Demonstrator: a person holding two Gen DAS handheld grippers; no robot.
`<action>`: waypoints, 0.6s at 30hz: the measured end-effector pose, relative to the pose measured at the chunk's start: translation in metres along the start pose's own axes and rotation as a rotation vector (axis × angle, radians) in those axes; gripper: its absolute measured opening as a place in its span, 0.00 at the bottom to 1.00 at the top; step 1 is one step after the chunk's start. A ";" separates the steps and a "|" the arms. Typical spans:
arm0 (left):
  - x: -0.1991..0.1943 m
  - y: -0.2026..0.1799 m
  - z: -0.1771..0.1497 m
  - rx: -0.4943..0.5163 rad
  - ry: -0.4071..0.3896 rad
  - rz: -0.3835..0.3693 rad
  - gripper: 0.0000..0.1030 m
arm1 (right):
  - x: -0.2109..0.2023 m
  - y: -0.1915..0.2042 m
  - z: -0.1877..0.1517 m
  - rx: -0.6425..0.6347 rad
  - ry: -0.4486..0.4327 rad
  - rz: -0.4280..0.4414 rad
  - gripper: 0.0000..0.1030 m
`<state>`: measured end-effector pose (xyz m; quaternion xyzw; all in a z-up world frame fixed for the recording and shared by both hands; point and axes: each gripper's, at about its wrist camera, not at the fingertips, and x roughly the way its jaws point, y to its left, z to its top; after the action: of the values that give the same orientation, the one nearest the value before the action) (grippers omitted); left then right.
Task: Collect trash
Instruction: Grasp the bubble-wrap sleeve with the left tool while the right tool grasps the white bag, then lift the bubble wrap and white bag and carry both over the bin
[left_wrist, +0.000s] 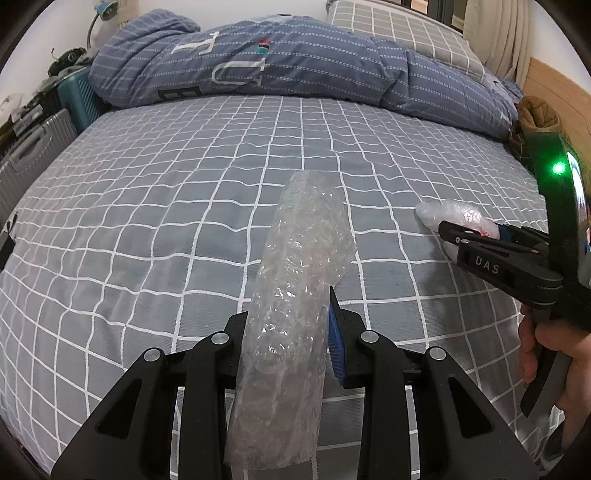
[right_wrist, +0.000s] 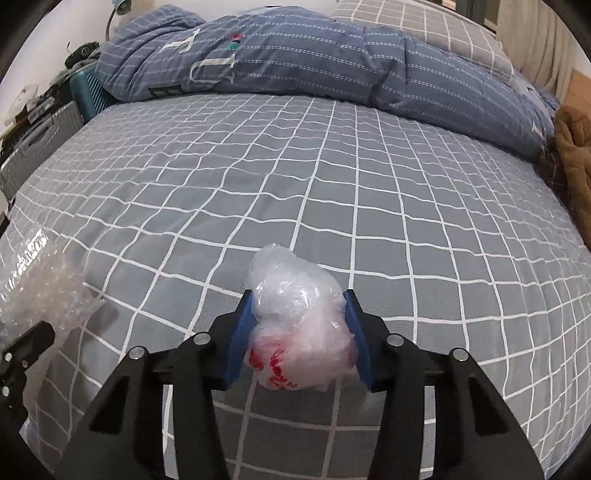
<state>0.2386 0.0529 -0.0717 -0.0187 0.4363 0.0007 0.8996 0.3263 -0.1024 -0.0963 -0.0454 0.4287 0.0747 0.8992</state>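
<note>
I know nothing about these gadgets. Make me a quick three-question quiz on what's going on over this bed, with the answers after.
1. True or false: the left gripper is shut on a roll of bubble wrap.
2. What does the right gripper hold? A) a crumpled plastic bag with red print B) a tin can C) nothing
3. Fill in: the checked sheet is grey with ____ lines.

Key: 1 true. 2 A. 3 white.
</note>
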 end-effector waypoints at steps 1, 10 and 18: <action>0.000 -0.001 0.000 0.001 0.000 0.000 0.29 | -0.002 -0.001 -0.001 0.005 -0.003 0.003 0.44; -0.007 -0.009 0.000 0.004 -0.017 -0.009 0.29 | -0.036 -0.006 -0.015 0.021 -0.057 -0.008 0.44; -0.021 -0.023 -0.002 0.016 -0.038 -0.018 0.29 | -0.075 -0.011 -0.036 0.041 -0.098 -0.007 0.44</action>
<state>0.2244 0.0303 -0.0559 -0.0155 0.4187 -0.0107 0.9079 0.2540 -0.1261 -0.0605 -0.0247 0.3854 0.0649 0.9201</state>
